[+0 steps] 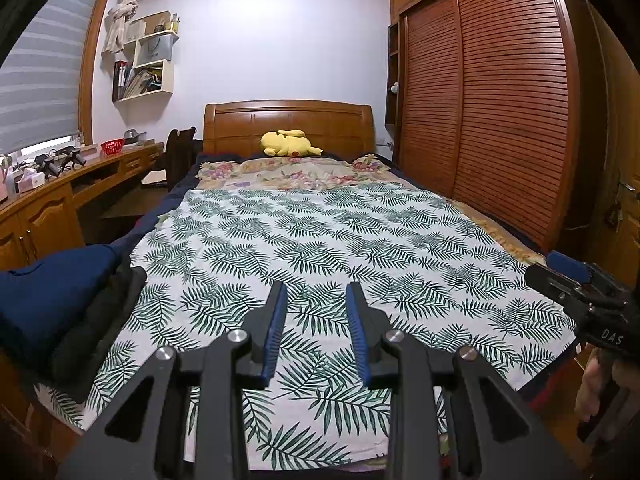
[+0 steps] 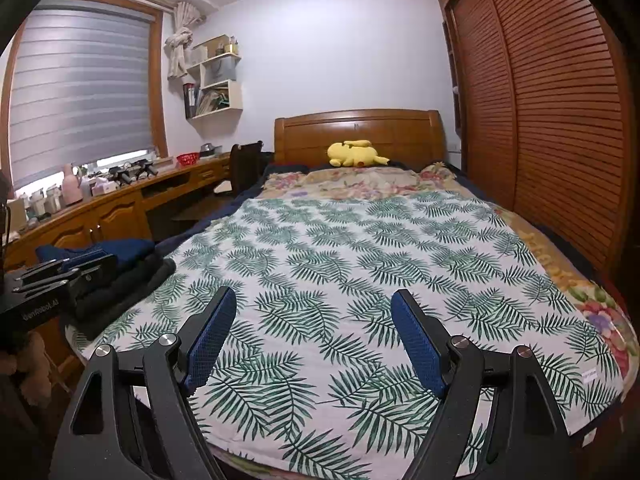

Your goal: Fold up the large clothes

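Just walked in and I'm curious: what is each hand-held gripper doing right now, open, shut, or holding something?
Left hand-held gripper: open, narrow gap, holding nothing.
Right hand-held gripper: wide open, holding nothing.

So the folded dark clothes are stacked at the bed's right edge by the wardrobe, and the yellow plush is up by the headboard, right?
Not quite: the folded dark clothes are stacked at the bed's left edge, on the desk side, as the right wrist view shows. The yellow plush is indeed up by the headboard.

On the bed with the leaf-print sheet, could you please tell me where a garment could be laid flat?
The white leaf-print sheet is bare from the floral quilt down to the foot. Crowded only at its near left corner, where folded dark blue and black clothes sit.
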